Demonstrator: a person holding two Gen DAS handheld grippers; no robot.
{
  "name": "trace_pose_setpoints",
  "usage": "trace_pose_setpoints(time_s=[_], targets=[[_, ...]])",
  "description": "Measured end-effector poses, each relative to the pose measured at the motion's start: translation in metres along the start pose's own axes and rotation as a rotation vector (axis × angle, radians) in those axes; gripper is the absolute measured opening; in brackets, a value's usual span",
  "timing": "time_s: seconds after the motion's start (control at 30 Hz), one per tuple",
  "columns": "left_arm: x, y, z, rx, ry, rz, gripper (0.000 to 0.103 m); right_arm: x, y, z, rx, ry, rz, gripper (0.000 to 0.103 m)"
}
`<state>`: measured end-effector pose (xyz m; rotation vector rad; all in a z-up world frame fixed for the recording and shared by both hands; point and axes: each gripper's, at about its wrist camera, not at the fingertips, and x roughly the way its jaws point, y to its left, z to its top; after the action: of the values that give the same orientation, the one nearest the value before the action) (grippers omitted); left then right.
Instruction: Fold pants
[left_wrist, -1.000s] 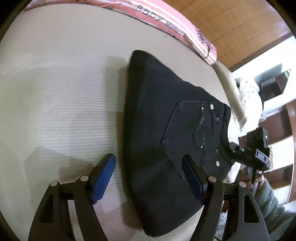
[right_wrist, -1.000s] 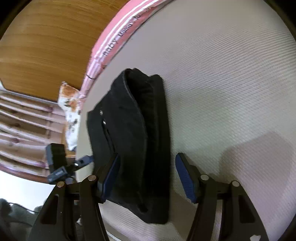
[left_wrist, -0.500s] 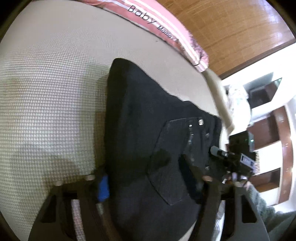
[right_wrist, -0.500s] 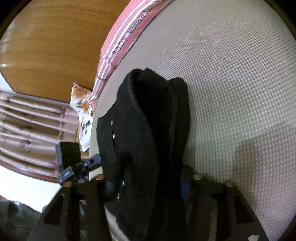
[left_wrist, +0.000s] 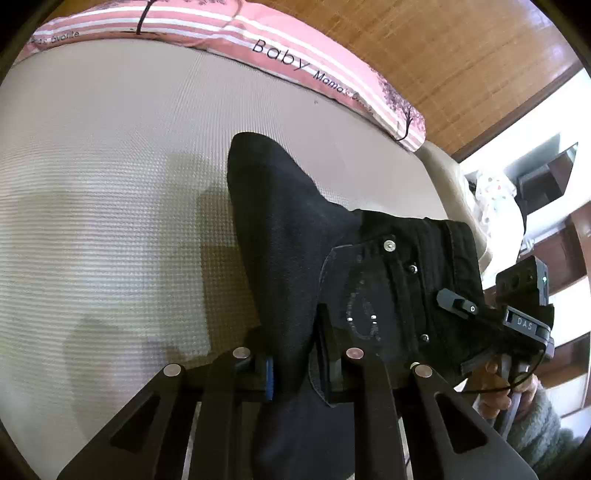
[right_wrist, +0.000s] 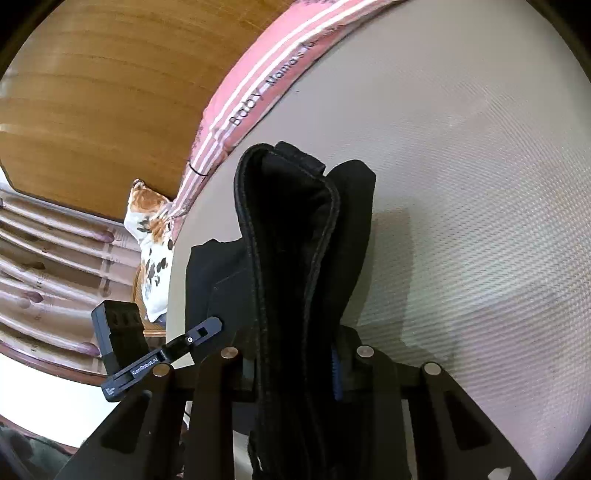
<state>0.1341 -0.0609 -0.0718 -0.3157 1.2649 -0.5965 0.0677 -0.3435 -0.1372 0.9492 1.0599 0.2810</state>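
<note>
The black pants (left_wrist: 295, 251) lie folded on the cream textured mattress (left_wrist: 110, 184), back pocket with rivets facing up. My left gripper (left_wrist: 295, 365) is shut on the near edge of the pants beside the pocket. In the right wrist view the pants (right_wrist: 295, 258) show as a thick stack of folded layers, lifted at the near end. My right gripper (right_wrist: 295, 369) is shut on that stack. The right gripper also shows in the left wrist view (left_wrist: 517, 325) at the waistband side, held by a hand.
A pink striped blanket (left_wrist: 295, 62) lies along the far edge of the mattress, with a wooden wall behind. A floral cushion (right_wrist: 151, 236) and wooden furniture sit off the mattress's left edge. Shelves (left_wrist: 554, 258) stand to the right.
Both grippers moved in onto the pants and closed on them; one second ago both were open. The gripped edges now rise off the mattress.
</note>
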Motion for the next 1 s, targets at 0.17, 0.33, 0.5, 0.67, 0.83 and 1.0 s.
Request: trace_pose_setpoints(time_s=[0.17, 0.33, 0.5, 0.67, 0.83, 1.0], targets=[[-0.029, 0.012, 0.011, 0.0, -0.059, 0.031, 0.018, 0.018, 0.032, 0.011, -0.043, 0.017, 0.029, 0.025], [-0.052, 0.035, 0.031, -0.001, -0.101, 0.1, 0.018, 0.055, 0.062, 0.031, -0.07, 0.041, 0.06, 0.025], [-0.058, 0.057, 0.054, 0.002, -0.116, 0.171, 0.018, 0.095, 0.083, 0.051, -0.092, 0.072, 0.056, 0.025], [-0.054, 0.075, 0.08, -0.007, -0.12, 0.217, 0.018, 0.123, 0.091, 0.072, -0.095, 0.089, 0.047, 0.025], [-0.05, 0.086, 0.098, -0.012, -0.124, 0.234, 0.018, 0.139, 0.096, 0.09, -0.098, 0.095, 0.034, 0.025], [-0.042, 0.09, 0.112, 0.012, -0.116, 0.25, 0.018, 0.146, 0.097, 0.099, -0.087, 0.088, 0.024, 0.025]])
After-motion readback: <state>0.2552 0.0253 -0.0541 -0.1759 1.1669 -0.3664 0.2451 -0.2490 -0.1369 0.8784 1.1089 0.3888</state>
